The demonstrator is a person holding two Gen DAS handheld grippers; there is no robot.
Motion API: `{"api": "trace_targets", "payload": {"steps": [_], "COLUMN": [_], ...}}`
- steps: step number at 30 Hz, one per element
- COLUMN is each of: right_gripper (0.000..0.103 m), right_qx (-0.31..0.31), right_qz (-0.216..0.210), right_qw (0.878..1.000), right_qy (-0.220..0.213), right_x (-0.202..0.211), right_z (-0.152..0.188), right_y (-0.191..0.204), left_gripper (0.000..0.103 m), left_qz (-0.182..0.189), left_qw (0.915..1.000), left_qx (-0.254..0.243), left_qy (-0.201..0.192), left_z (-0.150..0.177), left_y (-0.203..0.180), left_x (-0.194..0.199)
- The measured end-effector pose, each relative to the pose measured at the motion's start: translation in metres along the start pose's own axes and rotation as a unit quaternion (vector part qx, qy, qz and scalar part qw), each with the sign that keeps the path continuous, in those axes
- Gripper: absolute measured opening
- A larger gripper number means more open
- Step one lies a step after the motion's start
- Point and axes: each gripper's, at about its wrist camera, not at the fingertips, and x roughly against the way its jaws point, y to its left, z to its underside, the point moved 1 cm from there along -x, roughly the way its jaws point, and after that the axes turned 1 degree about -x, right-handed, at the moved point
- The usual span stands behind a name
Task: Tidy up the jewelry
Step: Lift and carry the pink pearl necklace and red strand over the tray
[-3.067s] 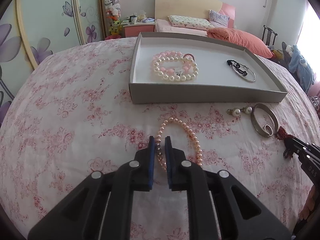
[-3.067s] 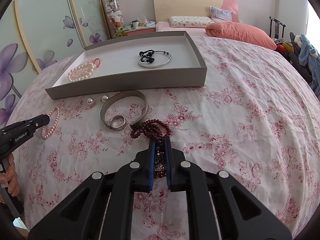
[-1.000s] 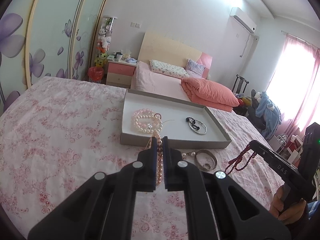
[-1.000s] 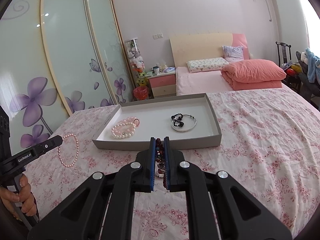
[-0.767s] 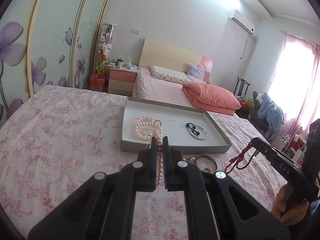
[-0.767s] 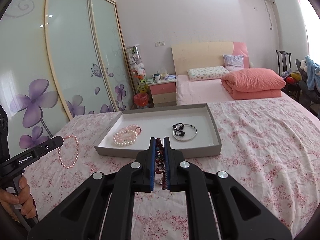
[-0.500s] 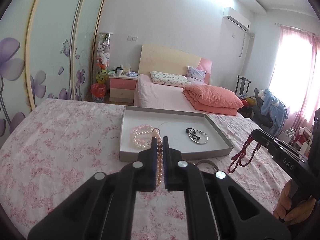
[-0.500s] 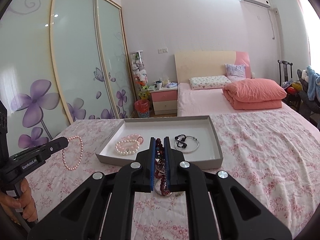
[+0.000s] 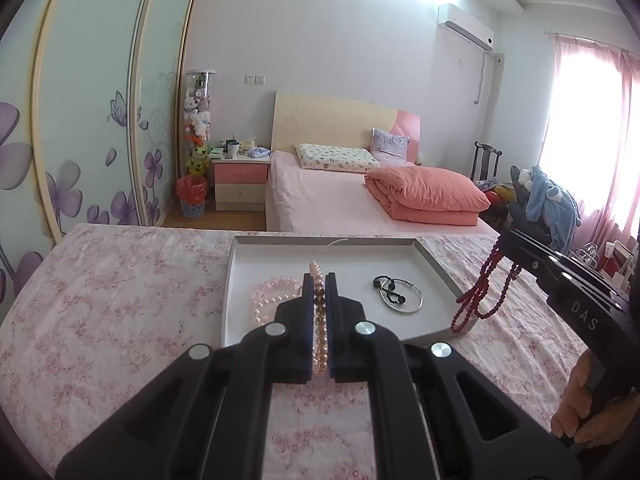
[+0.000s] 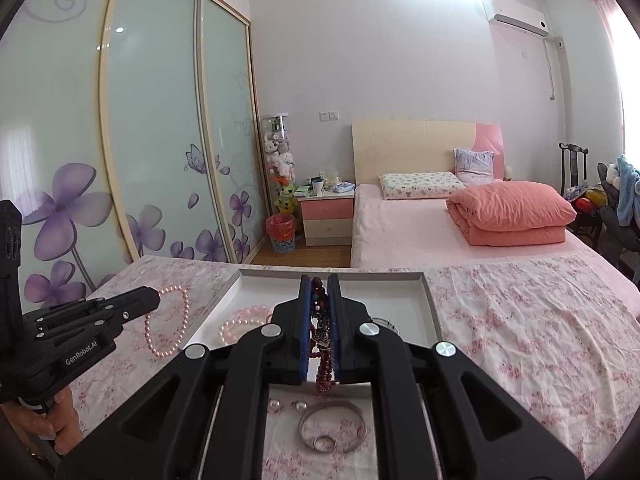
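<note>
Now both strands are off the floral cloth, where three seconds ago they were lying flat. The left tongs (image 9: 319,316) are closed narrow on the pink pearl bracelet (image 9: 319,320), and its loop hangs free in the air, which the right wrist view shows well. The right tongs (image 10: 319,320) are closed narrow on the dark red bead strand (image 10: 322,344), which hangs down in loops from the tips. In the last second the two views have also changed: the grey tray (image 9: 436,268) has come nearer and lower in each picture, so I judge that both hands have lifted and travel toward it.

The tray stands on the desk in the middle, a little farther than the tongs. Inside it, on the left, lie the pale pink and white bead bracelets (image 9: 272,300), and on the right the silver bangle with black beads (image 9: 400,298). On the cloth near the tray remain a wide silver bangle (image 10: 332,424) and two pearl earrings (image 10: 286,405).

For the task this means the picking step is done for both strands, and the placing step is not yet done. I think the next need is to bring each strand over a free part of the tray floor before opening.
</note>
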Motion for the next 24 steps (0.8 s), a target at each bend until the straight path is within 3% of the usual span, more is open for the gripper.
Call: {"api": "trace_targets", "payload": {"steps": [12,24], "right_gripper": [0.009,0.009], "right_qx": [-0.021,-0.036], "right_qz": [0.005,0.020], "right_qw": [1.000,0.997], "right_qy": [0.019,0.062], "right_x": [-0.061,-0.112], "right_z": [-0.008,0.004], "right_y": [-0.019,-0.033], "left_gripper": [0.007,0.007], "left_qz": [-0.007,-0.018], "left_qw": [0.9998,0.9989], "left_qx": [0.005,0.004], "left_qy": [0.015,0.044], "left_z": [-0.020,-0.014], "left_y": [0.013,0.016], "left_x": [-0.068,-0.121]}}
